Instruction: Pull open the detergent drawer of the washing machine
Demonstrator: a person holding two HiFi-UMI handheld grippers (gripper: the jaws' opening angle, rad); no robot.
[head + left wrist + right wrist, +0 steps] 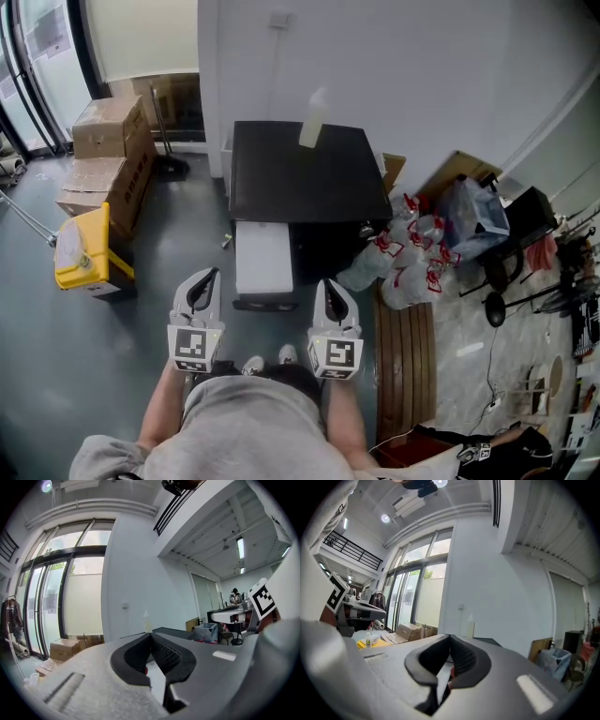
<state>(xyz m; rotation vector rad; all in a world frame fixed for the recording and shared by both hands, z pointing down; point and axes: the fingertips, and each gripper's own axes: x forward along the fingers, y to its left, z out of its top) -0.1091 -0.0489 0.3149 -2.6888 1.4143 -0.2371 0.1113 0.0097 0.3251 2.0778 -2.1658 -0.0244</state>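
Grey-shirted torso (248, 427) at bottom of head view, facing black-topped washing machine (309, 169) against white wall. White oblong panel (263, 258) juts from machine's front-left corner toward person: likely detergent drawer, cannot confirm. Translucent plastic bottle (314, 120) at machine top's back edge.

To do it well: approach level, pinch drawer's front lip, pull straight along slide, no twisting.

Left gripper (210, 275), right gripper (325, 284): jaws pressed together, nothing between, both short of machine front.

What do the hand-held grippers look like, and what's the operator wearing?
The left hand-held gripper and right hand-held gripper match: pale grey shells tapering to a point, black ribbed pads, each with a cube of black-and-white square markers at the rear. No cables visible. The person wears a grey top.
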